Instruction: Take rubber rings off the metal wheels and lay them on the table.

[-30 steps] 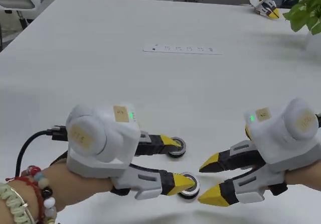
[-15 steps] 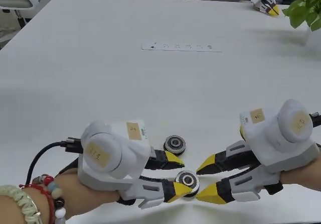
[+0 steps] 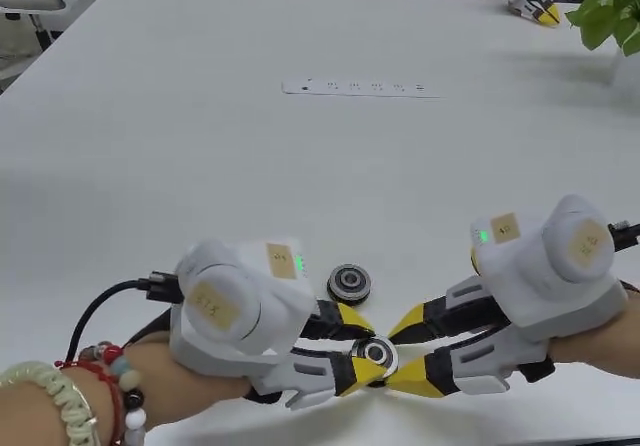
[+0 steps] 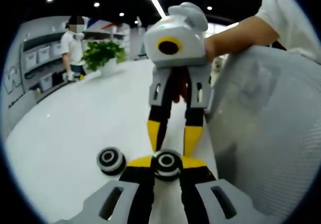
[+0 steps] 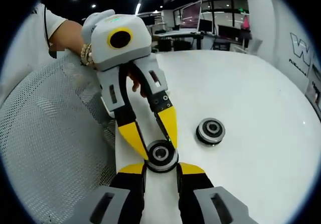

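Now we are stripping one wheel (image 3: 378, 354) at the tabletop's (image 3: 300, 166) near edge. Our left claw (image 3: 365, 348) clamps it. Our right claw (image 3: 397, 356) meets its rim, and we cannot tell if it grips. Next we need a firm hold on the rubber ring (image 5: 161, 166), then a peel. Another wheel (image 3: 349, 283) lies nearby.

At the tabletop's near edge, jaws hide most of the wheel (image 3: 376, 352) from me; whether the right gripper (image 5: 161, 171) truly pinches it, I cannot tell. Far right corner: plant (image 3: 605, 16), cropped by the frame.
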